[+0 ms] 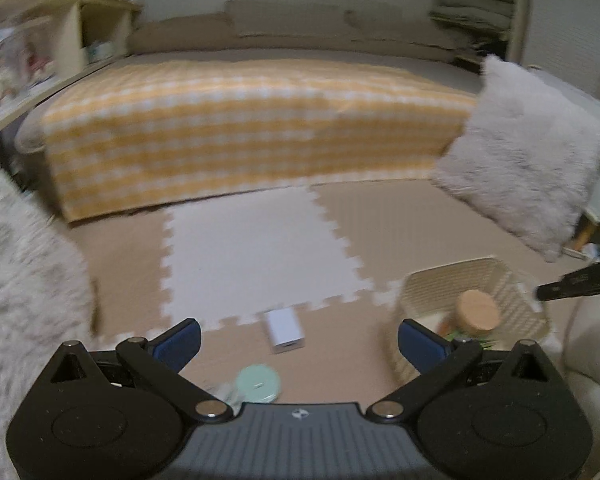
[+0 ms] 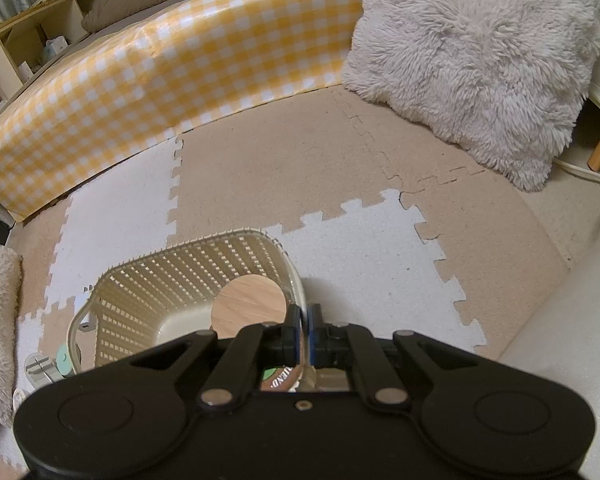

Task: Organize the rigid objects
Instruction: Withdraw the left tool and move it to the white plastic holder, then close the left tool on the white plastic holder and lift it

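Right gripper [image 2: 305, 320] pinches basket [image 2: 172, 276] rim; jar label [image 2: 280, 378] partly legible.

From the left wrist we look low across the floor mats [image 1: 256, 240] toward the bed [image 1: 252, 120] at 12 o'clock, from the right wrist steeply down at close range, both sharing the basket [image 1: 496, 276] [image 2: 180, 272].

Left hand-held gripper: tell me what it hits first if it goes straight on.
Probably the small white box on the foam mat, centred between the open left hand-held gripper fingers; depth is uncertain.
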Demonstrator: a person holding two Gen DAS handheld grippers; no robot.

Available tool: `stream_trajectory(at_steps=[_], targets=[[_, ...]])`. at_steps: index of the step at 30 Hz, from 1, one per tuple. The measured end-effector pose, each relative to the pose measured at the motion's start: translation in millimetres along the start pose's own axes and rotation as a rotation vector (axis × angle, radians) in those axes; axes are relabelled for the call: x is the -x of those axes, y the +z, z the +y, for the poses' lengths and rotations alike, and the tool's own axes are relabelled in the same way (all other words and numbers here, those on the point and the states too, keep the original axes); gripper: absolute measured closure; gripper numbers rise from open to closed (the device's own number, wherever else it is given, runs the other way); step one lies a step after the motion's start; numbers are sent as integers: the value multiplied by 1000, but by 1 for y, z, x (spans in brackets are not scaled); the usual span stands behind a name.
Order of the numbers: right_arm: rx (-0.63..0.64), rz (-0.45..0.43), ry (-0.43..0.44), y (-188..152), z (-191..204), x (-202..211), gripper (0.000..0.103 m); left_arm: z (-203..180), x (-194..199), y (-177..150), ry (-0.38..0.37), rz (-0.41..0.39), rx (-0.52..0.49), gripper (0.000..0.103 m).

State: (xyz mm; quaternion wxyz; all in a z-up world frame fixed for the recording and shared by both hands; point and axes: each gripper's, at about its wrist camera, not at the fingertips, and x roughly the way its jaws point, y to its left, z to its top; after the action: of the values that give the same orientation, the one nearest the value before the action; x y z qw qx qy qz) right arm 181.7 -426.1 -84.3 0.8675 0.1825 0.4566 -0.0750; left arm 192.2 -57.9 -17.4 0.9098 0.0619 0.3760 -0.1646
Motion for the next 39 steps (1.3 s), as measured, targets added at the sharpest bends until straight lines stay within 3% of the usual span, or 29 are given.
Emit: stream_trajectory(at_steps=[6,12,19,24,39], targets=[[7,0,-5,-1,1,0,99,31,-12,-2,-31,39,26,0],[17,3,-13,-1,3,0,99,32,-28,-12,-43,70,-191,3],[26,2,-17,-2,4,0,99,27,-55,-26,-93,219,-306,33],[30,3,-20,-2,4,0,99,19,-72,-38,-141,286,-369,34],[36,6,-22,-3,5,0,99,23,-108,-54,-105,354,-445,34]])
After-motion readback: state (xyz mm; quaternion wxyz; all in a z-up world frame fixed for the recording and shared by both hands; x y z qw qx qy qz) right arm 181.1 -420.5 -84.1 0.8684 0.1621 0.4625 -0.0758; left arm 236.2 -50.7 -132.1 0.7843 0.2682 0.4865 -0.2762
